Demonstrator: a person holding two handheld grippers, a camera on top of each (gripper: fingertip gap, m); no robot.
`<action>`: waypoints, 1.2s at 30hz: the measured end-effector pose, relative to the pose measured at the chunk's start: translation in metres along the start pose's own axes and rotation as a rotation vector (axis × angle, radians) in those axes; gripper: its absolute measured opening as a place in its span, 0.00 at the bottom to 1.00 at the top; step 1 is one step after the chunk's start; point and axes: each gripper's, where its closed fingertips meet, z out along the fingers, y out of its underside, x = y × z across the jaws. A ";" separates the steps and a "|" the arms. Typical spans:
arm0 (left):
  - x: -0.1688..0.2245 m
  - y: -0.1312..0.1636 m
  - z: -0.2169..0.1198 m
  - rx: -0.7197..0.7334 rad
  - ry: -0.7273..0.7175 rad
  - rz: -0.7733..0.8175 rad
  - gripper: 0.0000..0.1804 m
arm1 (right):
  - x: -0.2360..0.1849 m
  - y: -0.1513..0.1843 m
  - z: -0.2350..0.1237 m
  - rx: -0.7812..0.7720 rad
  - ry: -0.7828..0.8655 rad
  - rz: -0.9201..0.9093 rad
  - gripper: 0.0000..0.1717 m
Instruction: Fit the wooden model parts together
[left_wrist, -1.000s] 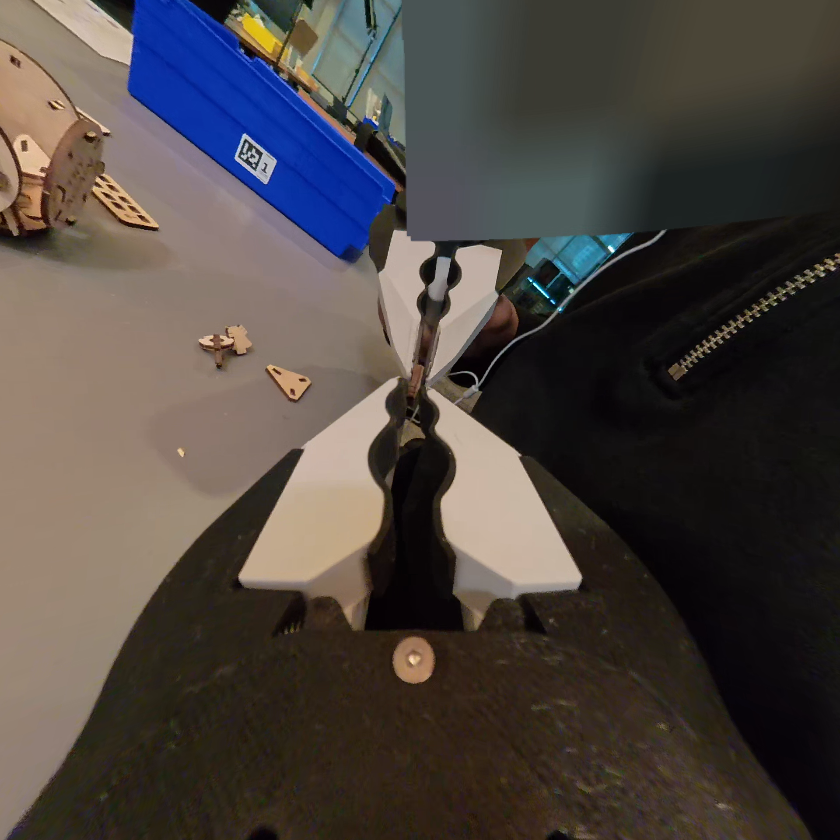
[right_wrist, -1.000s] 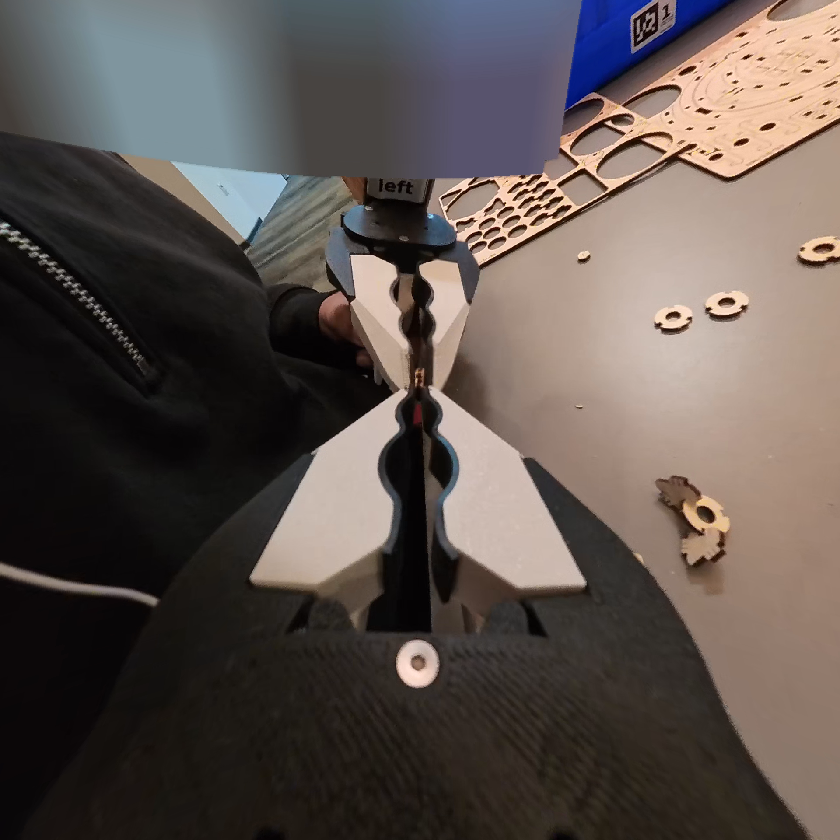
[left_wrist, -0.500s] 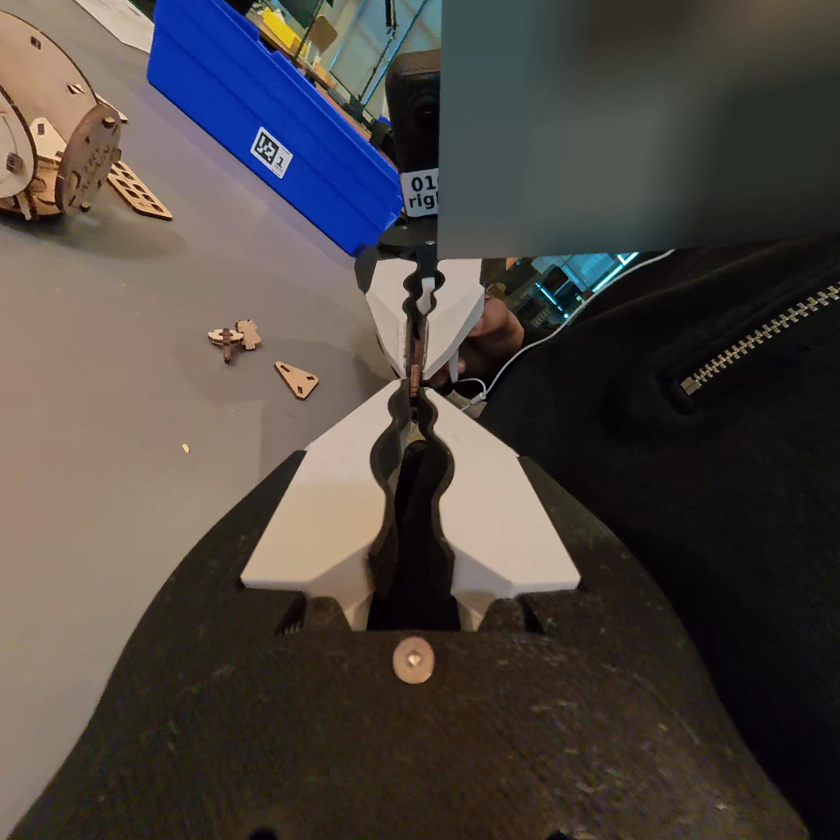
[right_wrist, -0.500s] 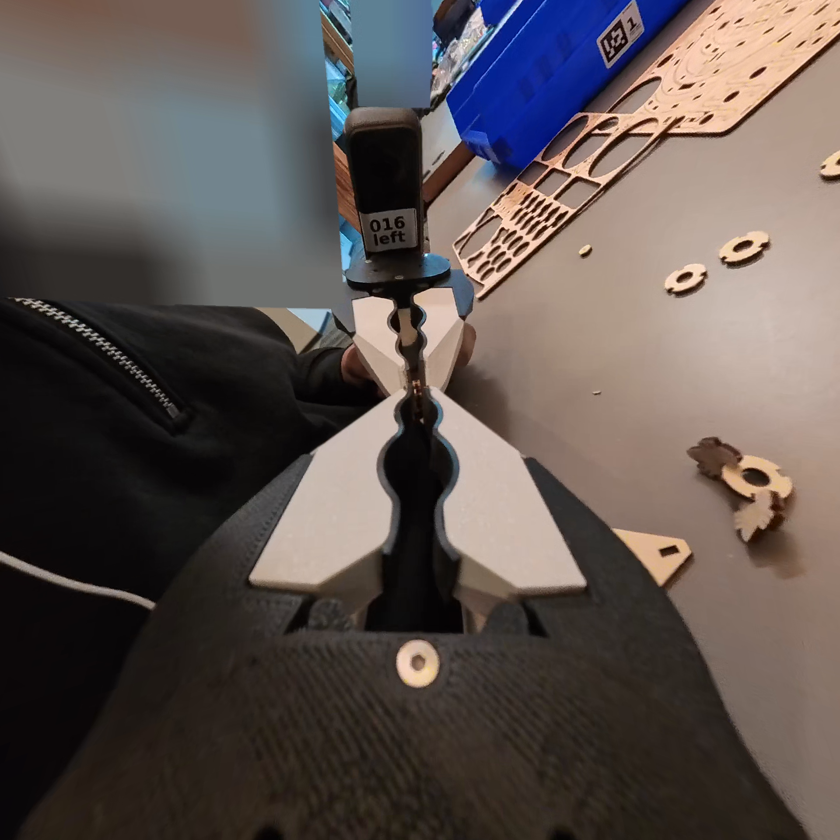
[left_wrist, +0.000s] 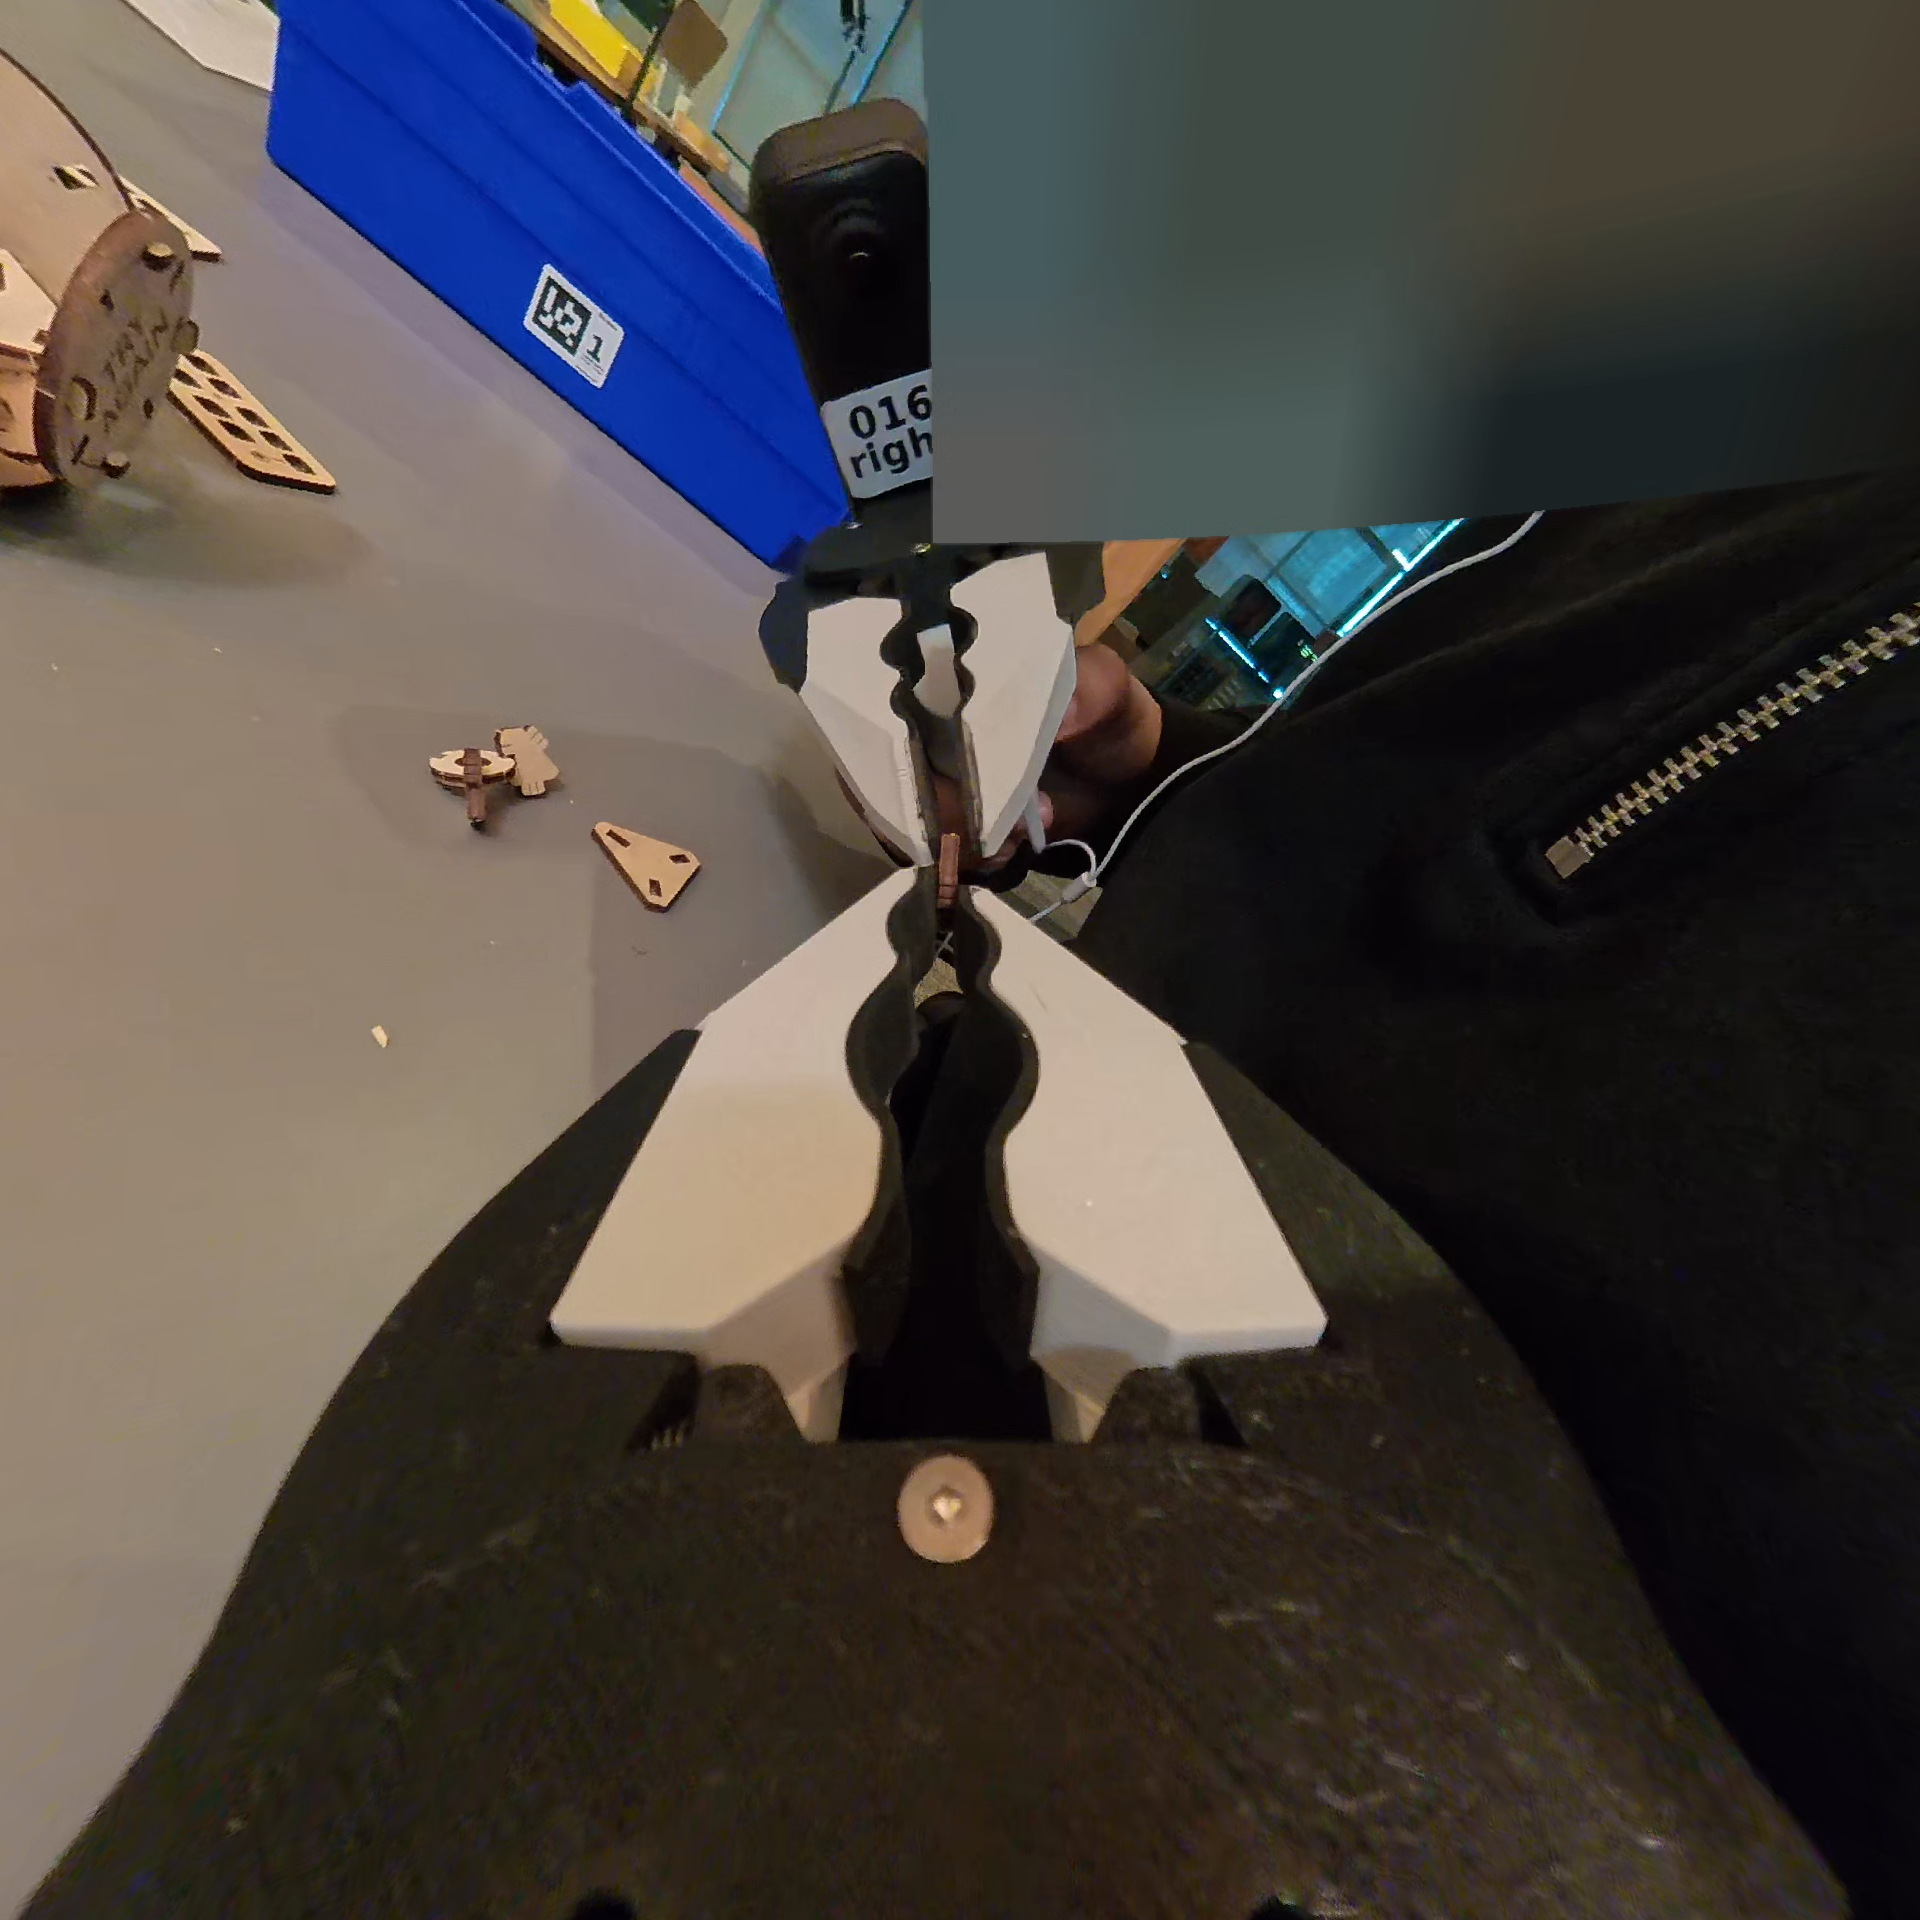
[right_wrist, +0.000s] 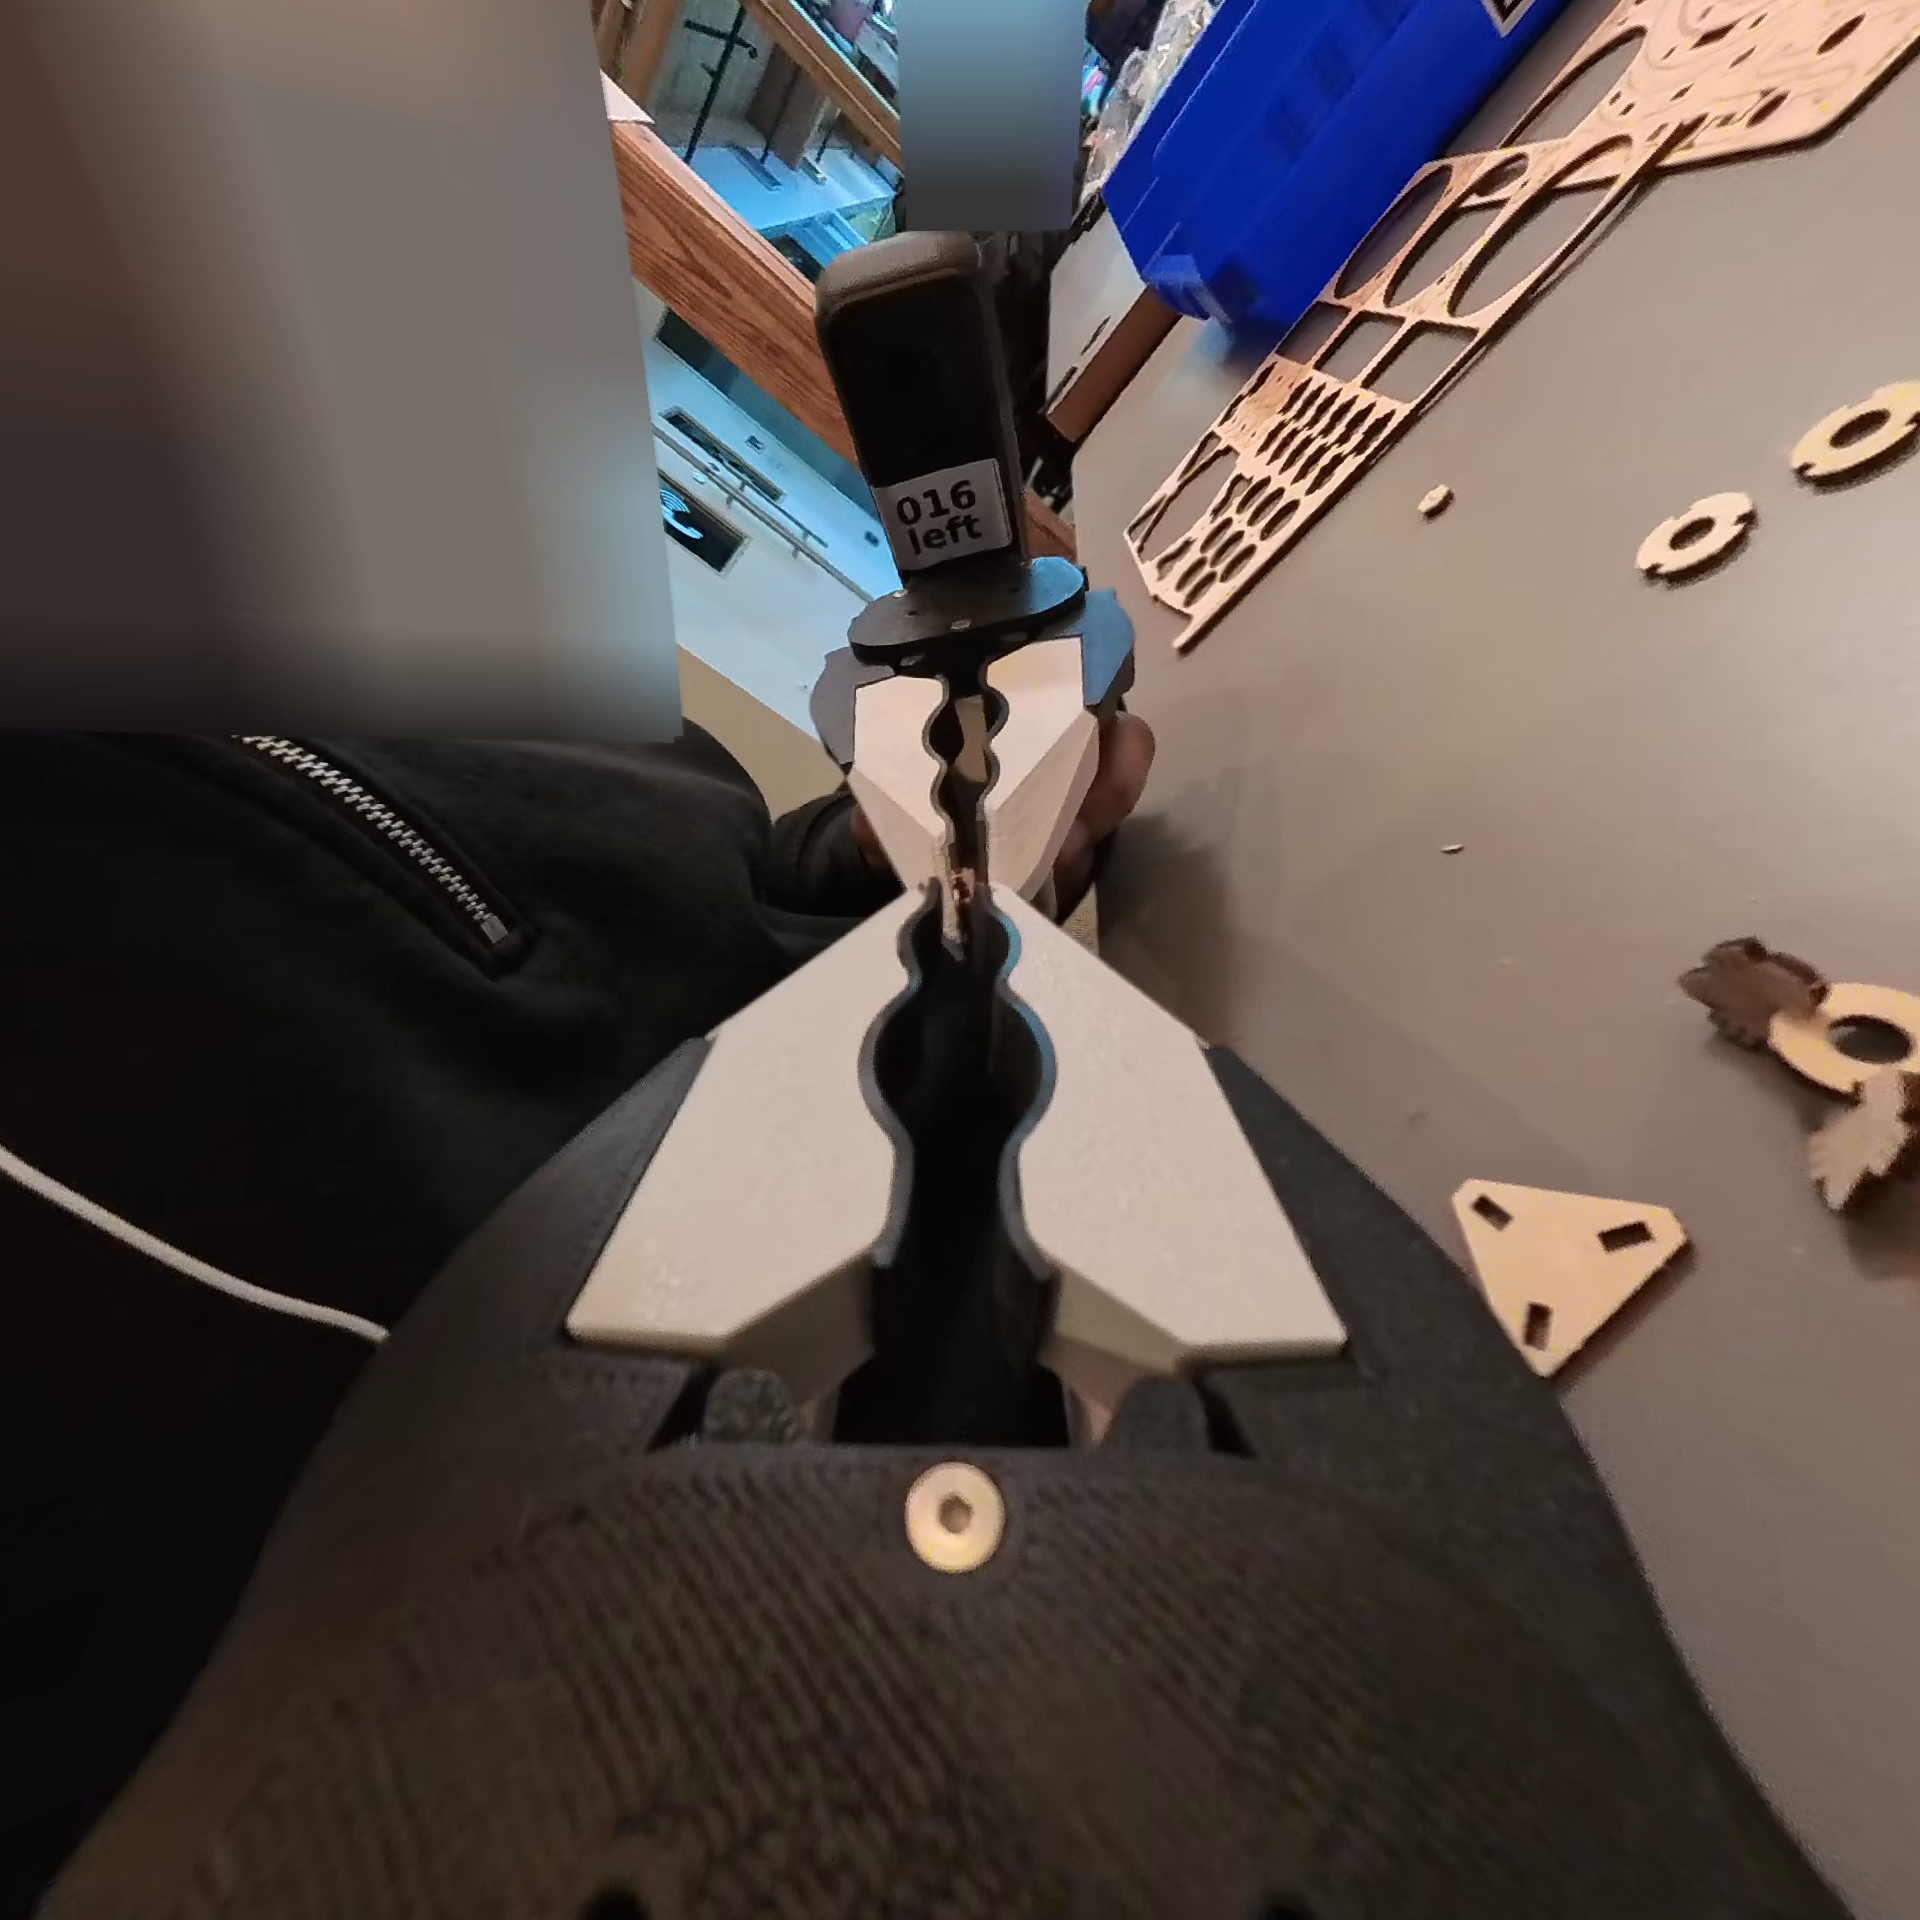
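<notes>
**Small wooden piece pinched between two grippers, up off the tabletop**

The small wooden piece (left_wrist: 948, 871) is brown and very thin. It hangs in the air in front of a person in a black jacket (left_wrist: 1455, 1039), not on the grey tabletop (left_wrist: 260, 1039). The left gripper (left_wrist: 940, 909) and the right gripper (right_wrist: 956, 925) point at each other, tip to tip. The fingers of both are squeezed together, and the little piece looks pinched from both ends.

Other wooden bits lie loose on the tabletop. A triangle plate (left_wrist: 646, 864) with three slots lies nearby, next to a small ring with a peg through it (left_wrist: 473, 767). More flat rings (right_wrist: 1694, 535) lie farther off, beside a big wooden sheet (right_wrist: 1351, 343) full of cut-out holes. A round wooden model (left_wrist: 83, 343), partly put together, stands near a blue bin (left_wrist: 499, 197).
</notes>
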 end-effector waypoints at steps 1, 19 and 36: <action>0.000 0.000 0.000 -0.001 0.000 0.001 0.00 | 0.000 0.000 0.000 0.000 -0.005 0.006 0.02; 0.002 0.005 0.003 -0.024 -0.008 0.018 0.00 | -0.002 0.005 -0.005 -0.039 -0.009 0.011 0.01; 0.001 0.009 0.005 -0.052 -0.024 0.029 0.00 | 0.001 0.009 -0.005 -0.072 0.016 -0.008 0.01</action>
